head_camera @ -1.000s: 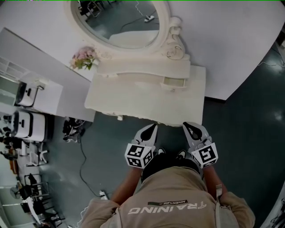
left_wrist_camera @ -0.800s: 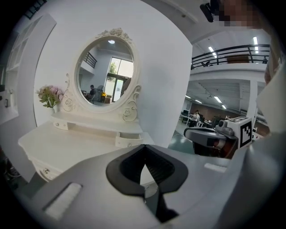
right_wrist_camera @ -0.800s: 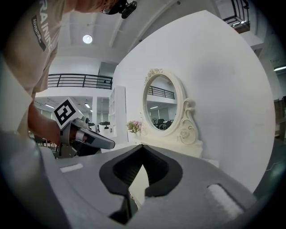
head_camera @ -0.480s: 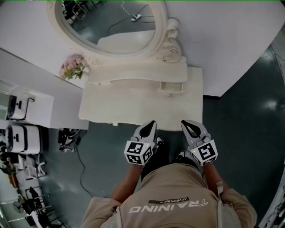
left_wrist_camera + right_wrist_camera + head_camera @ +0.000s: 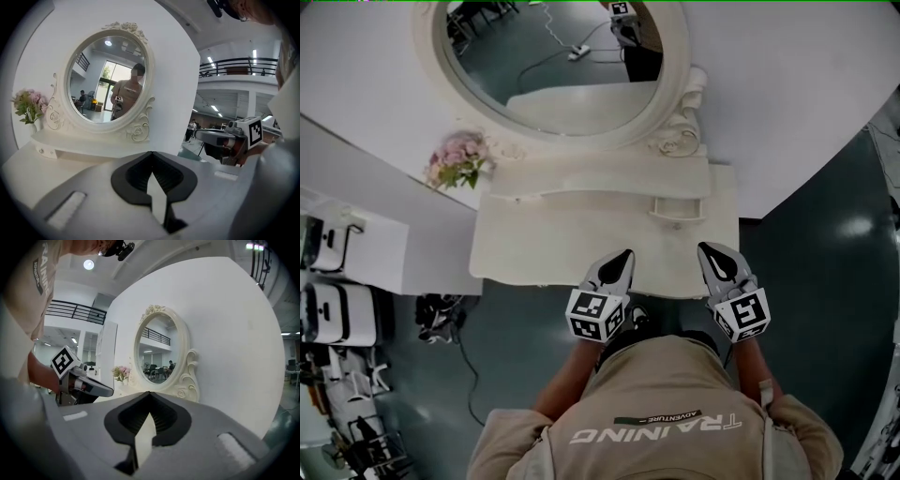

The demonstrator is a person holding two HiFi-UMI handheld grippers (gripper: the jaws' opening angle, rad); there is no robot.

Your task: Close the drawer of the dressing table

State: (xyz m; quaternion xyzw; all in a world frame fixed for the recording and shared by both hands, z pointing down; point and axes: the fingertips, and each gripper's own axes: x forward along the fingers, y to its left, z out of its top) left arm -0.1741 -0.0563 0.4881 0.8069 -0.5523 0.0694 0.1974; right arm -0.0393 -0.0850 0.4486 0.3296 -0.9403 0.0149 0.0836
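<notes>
The white dressing table (image 5: 544, 234) stands against the wall under an oval mirror (image 5: 553, 56). On its raised back shelf, at the right, a small drawer (image 5: 679, 207) sticks out. My left gripper (image 5: 624, 254) is over the table's front edge near the middle, jaws shut and holding nothing. My right gripper (image 5: 710, 249) hovers over the front right of the tabletop, just in front of the drawer, also shut with nothing in it. In the left gripper view the left gripper (image 5: 151, 153) points at the mirror's base (image 5: 139, 132). In the right gripper view the right gripper (image 5: 149, 393) faces the mirror frame (image 5: 187, 376).
A vase of pink flowers (image 5: 455, 161) sits at the shelf's left end. White desks with machines (image 5: 342, 272) stand to the left, and a cable (image 5: 464, 361) trails on the dark floor. The curved white wall (image 5: 787, 103) backs the table.
The person has stepped closer to the table. Both grippers have moved forward from in front of the table's edge to over it, the right one now nearer the small drawer.
</notes>
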